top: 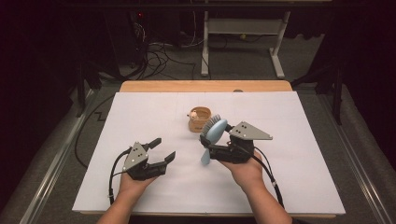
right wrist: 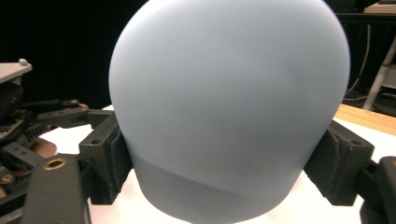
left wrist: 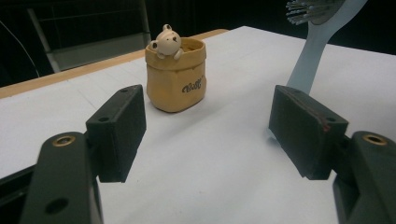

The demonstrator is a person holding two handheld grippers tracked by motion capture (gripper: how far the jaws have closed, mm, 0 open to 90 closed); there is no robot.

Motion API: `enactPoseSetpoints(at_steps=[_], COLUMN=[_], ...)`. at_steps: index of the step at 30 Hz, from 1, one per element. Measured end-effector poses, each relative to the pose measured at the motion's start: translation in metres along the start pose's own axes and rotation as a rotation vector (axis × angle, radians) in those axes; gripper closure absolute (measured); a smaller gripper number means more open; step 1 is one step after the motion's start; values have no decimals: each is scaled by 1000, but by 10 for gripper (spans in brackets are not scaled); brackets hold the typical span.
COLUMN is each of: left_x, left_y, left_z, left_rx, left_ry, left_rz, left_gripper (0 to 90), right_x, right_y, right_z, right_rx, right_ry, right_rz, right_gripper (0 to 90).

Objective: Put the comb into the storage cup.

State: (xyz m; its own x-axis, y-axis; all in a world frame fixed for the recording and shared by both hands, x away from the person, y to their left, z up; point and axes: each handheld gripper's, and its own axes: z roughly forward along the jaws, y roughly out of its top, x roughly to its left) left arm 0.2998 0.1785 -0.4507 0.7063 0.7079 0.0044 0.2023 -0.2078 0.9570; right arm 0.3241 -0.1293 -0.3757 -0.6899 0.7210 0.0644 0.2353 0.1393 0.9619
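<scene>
Here the yellow pot [left wrist: 176,77] seems empty; left gripper [top: 162,150] fingers spread, right gripper [top: 208,145] fingers pinching the hairbrush [top: 213,132].

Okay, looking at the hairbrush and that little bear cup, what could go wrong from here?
The right tongs clamp the pale blue hairbrush by its smooth, rounded head, so it might slip or swivel in the grip. The small yellow bear cup stands right behind the brush; a careless swing could tip it. The left tongs are open and empty, so nothing steadies the cup.
</scene>
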Motion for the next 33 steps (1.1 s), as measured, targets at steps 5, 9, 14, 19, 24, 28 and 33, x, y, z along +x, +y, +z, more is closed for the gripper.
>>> enactPoseSetpoints(at_steps=[5,9,14,19,24,28,33], left_x=[1,3,5,5,5,7,8], left_y=[0,-3,-9,-13,-14,-15,-17], left_z=[-2,-6,-8,-10,-13,-14,-14], left_rx=[5,8,8,6,-2,-8,6], left_ry=[-9,-11,-11,-12,-26,-26,-29], left_rz=[0,8,1,7,11,-6,-17], left_gripper=[280,276,267,263,251,239,206], right_x=[-5,-9,-13,-19,-26,-30,-32], right_y=[2,4,4,2,0,0,1], right_z=[-5,-11,-15,-18,-20,-21,-20], right_rx=[-1,-4,-7,-6,-9,-5,-1], right_ry=[-19,-33,-49,-60,-75,-88,-95], right_rz=[-9,-10,-15,-15,-7,-9,-22], right_gripper=[207,207,207,207,207,207,207])
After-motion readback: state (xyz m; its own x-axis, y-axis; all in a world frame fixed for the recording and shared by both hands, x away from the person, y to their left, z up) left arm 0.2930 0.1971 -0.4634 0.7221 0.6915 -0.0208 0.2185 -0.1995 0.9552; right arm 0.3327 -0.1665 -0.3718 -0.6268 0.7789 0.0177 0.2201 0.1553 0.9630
